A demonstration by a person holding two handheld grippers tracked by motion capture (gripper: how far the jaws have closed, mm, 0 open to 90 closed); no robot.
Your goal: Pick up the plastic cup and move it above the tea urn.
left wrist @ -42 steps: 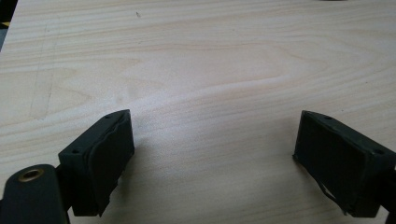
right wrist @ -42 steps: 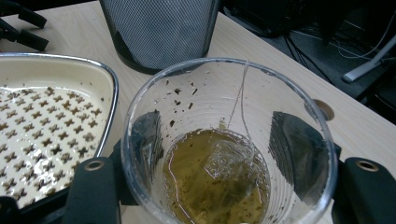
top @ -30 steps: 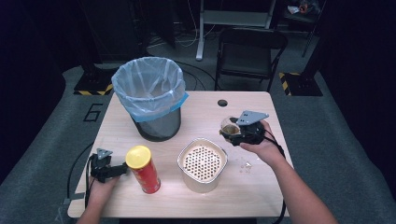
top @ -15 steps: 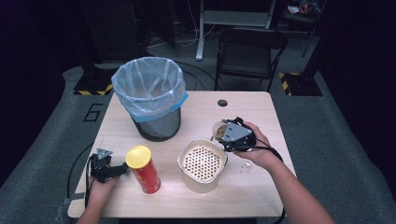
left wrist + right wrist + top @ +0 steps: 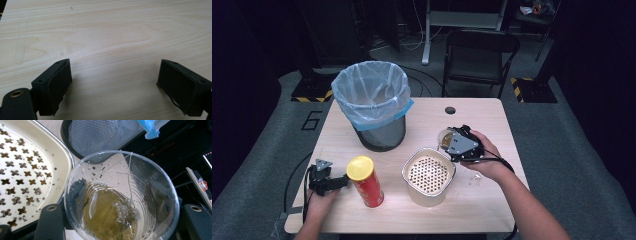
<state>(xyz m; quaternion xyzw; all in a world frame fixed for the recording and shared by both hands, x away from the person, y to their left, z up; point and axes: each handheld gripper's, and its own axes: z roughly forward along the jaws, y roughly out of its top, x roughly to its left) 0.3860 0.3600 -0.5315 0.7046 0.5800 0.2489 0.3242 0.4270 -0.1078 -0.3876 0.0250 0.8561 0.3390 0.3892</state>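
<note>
I keep the right gripper (image 5: 452,141) clamped on the plastic cup (image 5: 121,197), tilting slowly over the strainer (image 5: 428,175) near the desk's front edge.

Recording lab or studio. Pale wooden table (image 5: 362,210) on grey carpet (image 5: 272,125); dark surroundings. Black folding chair (image 5: 479,55), floor cables (image 5: 412,42) behind.

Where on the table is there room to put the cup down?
Bare wood lies behind the right gripper, past the small hole. It is crowded around the strainer, chip can and bin.
</note>
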